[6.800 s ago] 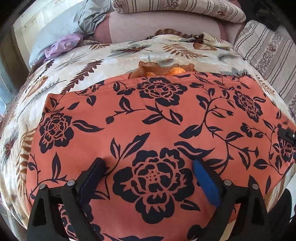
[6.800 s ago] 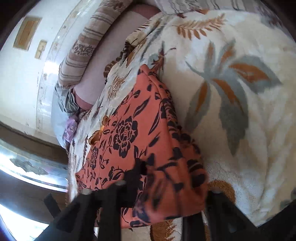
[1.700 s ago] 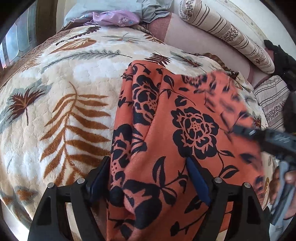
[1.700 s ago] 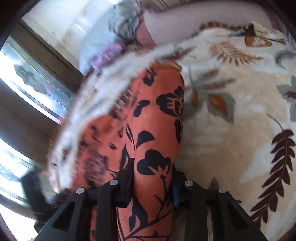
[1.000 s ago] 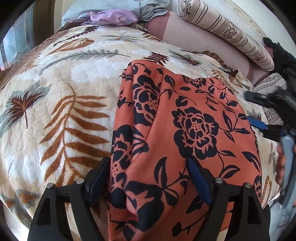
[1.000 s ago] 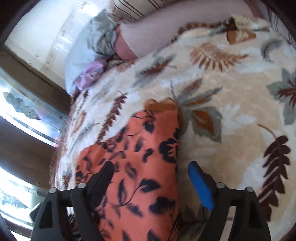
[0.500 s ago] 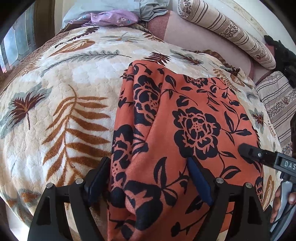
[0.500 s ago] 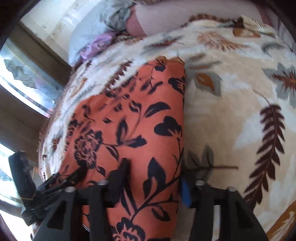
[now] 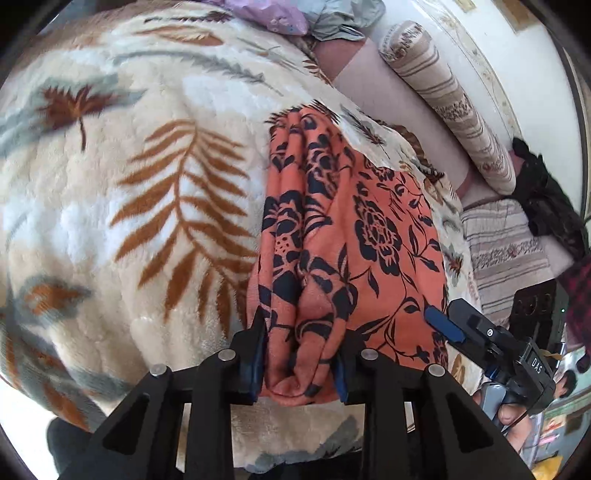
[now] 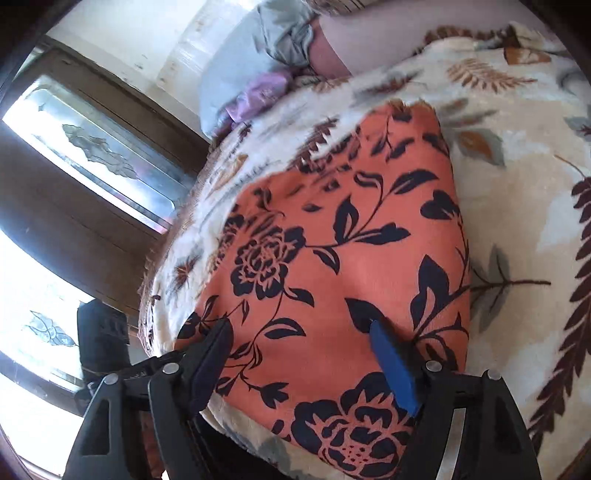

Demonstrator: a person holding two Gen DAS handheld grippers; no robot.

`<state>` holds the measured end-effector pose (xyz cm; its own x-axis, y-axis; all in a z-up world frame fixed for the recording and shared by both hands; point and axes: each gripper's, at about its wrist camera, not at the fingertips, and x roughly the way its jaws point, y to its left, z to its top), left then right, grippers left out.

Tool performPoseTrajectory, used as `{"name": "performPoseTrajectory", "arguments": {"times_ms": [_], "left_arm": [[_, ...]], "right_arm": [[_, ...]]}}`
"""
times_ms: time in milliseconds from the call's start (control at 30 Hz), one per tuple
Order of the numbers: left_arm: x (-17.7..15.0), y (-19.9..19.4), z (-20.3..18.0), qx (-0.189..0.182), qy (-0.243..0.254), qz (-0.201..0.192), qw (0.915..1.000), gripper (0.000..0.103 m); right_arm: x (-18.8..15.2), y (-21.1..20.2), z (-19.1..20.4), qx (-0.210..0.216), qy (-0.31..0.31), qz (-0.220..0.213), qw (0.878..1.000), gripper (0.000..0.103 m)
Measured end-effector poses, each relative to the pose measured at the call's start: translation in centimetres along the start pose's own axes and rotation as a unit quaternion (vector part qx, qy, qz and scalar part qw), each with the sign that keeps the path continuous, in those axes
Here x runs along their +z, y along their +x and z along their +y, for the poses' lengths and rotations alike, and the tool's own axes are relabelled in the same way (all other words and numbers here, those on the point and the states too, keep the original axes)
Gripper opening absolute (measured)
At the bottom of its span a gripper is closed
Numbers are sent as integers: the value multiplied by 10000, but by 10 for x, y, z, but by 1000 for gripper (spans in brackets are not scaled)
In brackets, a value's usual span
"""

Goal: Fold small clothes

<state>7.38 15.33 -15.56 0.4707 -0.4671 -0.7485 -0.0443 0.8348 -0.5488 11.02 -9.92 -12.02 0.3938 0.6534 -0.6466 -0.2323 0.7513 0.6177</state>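
An orange garment with black flowers lies folded in a long strip on the leaf-patterned blanket. My left gripper is shut on the garment's bunched near-left edge. My right gripper is open, its fingers spread over the garment near its front end, holding nothing. The right gripper also shows in the left wrist view, at the garment's right edge. The left gripper's body is a dark shape at the left of the right wrist view.
Lilac and grey clothes lie piled at the blanket's far end. Striped cushions and a dark object lie along the wall at right. A wooden window frame stands beyond the bed's left side.
My left gripper has closed on the garment's bunched left edge. My right gripper let go of the garment earlier, moved across its front end and has now opened wider over it.
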Motion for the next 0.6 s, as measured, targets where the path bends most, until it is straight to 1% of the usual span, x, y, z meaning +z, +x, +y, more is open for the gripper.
{"name": "performPoseTrajectory", "arguments": {"times_ms": [33, 67, 100, 133, 167, 200, 233, 333, 367, 400, 433, 467, 500, 533, 600], "left_arm": [[4, -3, -5, 19, 60, 48, 10000, 31], [11, -7, -8, 9, 48, 40, 10000, 35], [19, -10, -11, -85, 25, -7, 10000, 48], [28, -13, -14, -191, 40, -133, 9997, 56], [39, -15, -19, -228, 121, -354, 9990, 68], [51, -13, -22, -195, 206, -538, 9981, 71], [66, -6, -22, -164, 196, -553, 9981, 72], [108, 39, -15, -267, -116, -88, 9995, 71], [118, 56, -8, -238, -248, 120, 9993, 62], [125, 73, 0, -201, -441, 368, 9981, 18], [131, 85, 10, -328, -638, 587, 9957, 18], [134, 84, 17, -528, -770, 587, 9939, 17], [138, 82, 18, -541, -755, 558, 9941, 17], [140, 77, 15, -491, -632, 481, 9956, 17], [134, 71, 15, -410, -514, 410, 9970, 26]], "right_arm": [[-1, 0, 1, -15, -42, 2, 10000, 80], [-2, 1, 1, -13, -75, 2, 10000, 80], [-3, 2, 1, 8, -75, 1, 10000, 80], [-5, 0, 2, 38, -51, -11, 10000, 80], [-5, 1, 1, 65, -22, -17, 10000, 80], [-6, 0, 0, 84, -13, -25, 10000, 80], [-6, 1, -1, 102, -10, -29, 9999, 80], [-6, -4, -5, 157, -2, -22, 9999, 80], [-7, -7, -7, 179, 19, -18, 9998, 80], [-7, -8, -8, 213, 64, -1, 9998, 80], [-6, -9, -9, 246, 103, 18, 9996, 80], [-6, -9, -10, 284, 128, 31, 9995, 80], [-6, -8, -10, 297, 148, 25, 9994, 80], [-6, -8, -10, 314, 144, 23, 9994, 80], [-8, -6, -9, 285, 65, 9, 9996, 80]]}}
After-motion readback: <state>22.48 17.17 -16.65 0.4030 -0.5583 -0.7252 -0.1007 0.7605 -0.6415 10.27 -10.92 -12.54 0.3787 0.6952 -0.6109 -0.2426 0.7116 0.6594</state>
